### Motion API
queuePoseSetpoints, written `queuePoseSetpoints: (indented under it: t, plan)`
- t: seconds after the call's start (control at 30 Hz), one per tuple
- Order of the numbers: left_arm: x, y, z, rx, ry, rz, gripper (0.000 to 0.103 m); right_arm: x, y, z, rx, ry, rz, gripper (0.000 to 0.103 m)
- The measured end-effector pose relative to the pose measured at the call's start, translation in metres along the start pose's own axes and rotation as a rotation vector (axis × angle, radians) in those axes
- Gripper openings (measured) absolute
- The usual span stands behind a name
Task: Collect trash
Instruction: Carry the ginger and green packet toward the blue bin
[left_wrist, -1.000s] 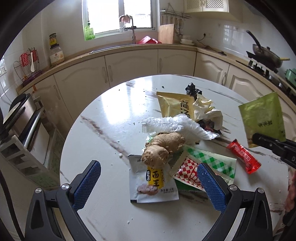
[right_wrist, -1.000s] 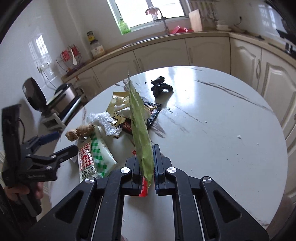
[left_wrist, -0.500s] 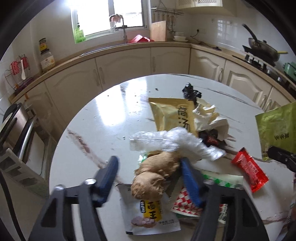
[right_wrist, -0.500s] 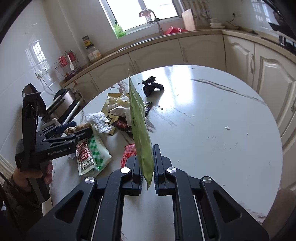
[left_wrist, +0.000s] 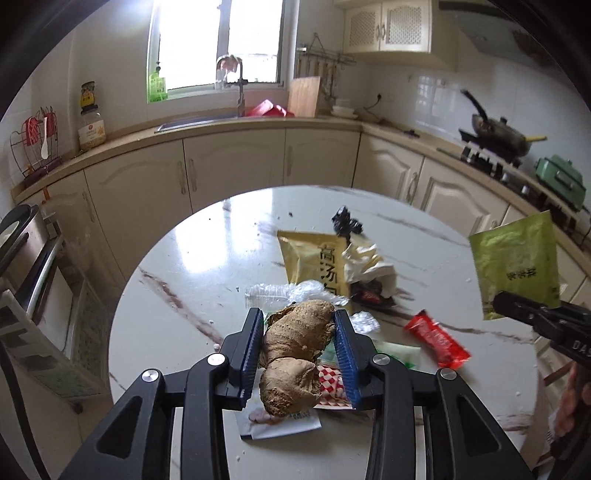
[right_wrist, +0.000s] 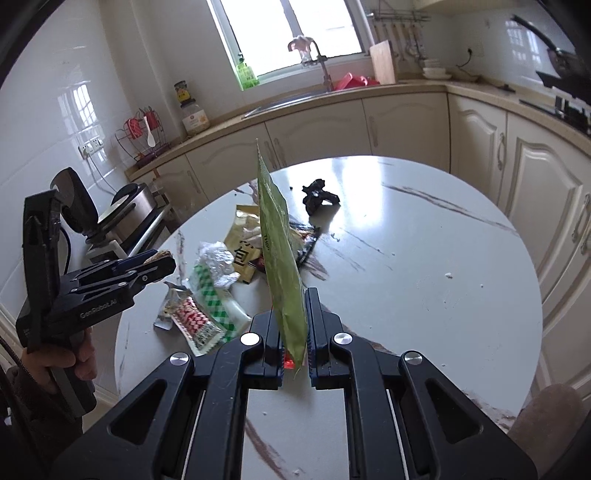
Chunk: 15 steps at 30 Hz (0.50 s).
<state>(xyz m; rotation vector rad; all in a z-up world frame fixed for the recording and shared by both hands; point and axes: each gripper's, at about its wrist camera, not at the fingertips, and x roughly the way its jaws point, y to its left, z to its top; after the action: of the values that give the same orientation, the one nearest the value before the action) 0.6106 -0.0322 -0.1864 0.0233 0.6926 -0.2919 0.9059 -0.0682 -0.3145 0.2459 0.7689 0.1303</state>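
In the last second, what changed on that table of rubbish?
The left gripper went from wide open before the ginger root to shut on it, lifting it off the white packet. The right gripper still holds the green packet upright. The other wrappers lie where they were.

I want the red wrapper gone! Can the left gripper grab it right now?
Probably not yet: the left gripper is shut on the ginger root. The red wrapper lies uncovered on the table, just to its right.
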Motion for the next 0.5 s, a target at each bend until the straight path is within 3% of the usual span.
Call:
queuePoseSetpoints:
  t: [0.27,0.4,0.5]
  plan:
    - [-0.087,0.024,-0.027,-0.042,-0.109,-0.014,0.034,-0.022,0.06,0.005,-0.085,-0.02,0.041,0.009]
    - [-0.126,0.056,-0.063,-0.073,-0.122,0.026,0.035,-0.02,0.116,-0.002,-0.156,-0.004,0.105,0.01]
    - [-0.153,0.093,-0.099,-0.116,-0.103,0.096,0.035,-0.01,0.163,-0.011,-0.21,0.024,0.171,0.01]
